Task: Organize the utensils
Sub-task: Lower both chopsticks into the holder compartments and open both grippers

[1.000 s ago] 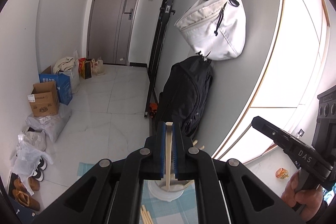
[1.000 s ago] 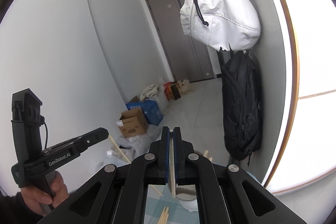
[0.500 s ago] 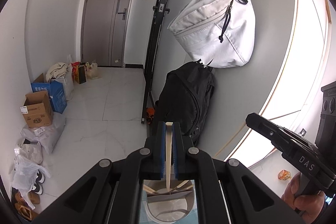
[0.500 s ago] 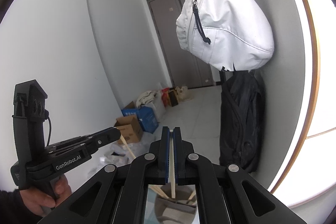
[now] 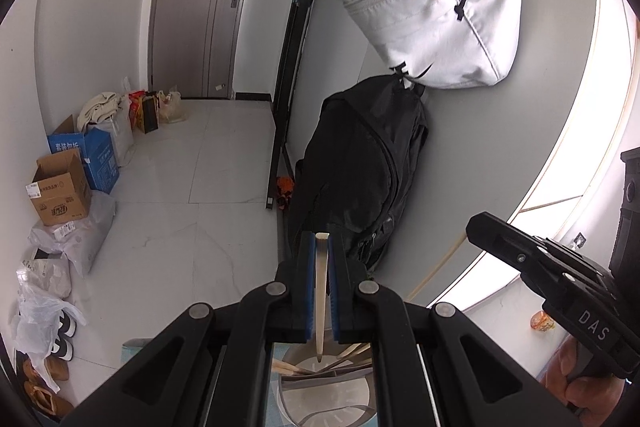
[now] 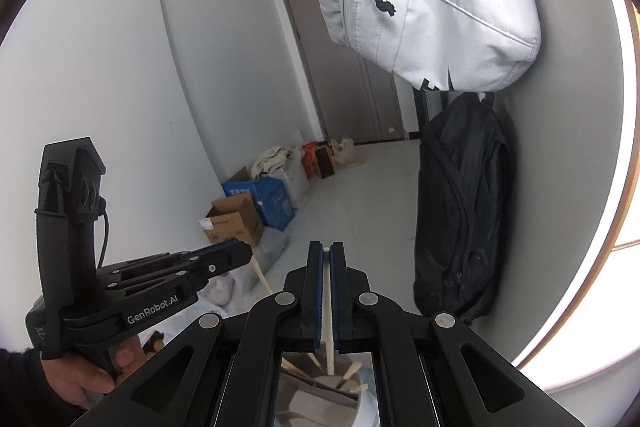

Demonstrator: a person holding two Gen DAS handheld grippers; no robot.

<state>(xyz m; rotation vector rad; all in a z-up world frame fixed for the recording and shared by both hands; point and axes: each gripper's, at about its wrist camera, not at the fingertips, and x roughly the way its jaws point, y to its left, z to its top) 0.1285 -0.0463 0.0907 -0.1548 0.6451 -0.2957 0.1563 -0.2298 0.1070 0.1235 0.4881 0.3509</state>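
My left gripper (image 5: pixel 320 283) pinches a pale wooden chopstick (image 5: pixel 320 291), long axis pointing steeply down at the round grey holder cup (image 5: pixel 332 393) directly below. My right gripper (image 6: pixel 327 291) clamps another chopstick (image 6: pixel 329 343) above the same cup, rim clear beneath both.

Holder (image 5: pixel 320 393) mouth crowded by leaning sticks (image 5: pixel 352 353); centre gap free.

Black hand-held gripper (image 5: pixel 320 247), blue pads (image 5: pixel 307 283)
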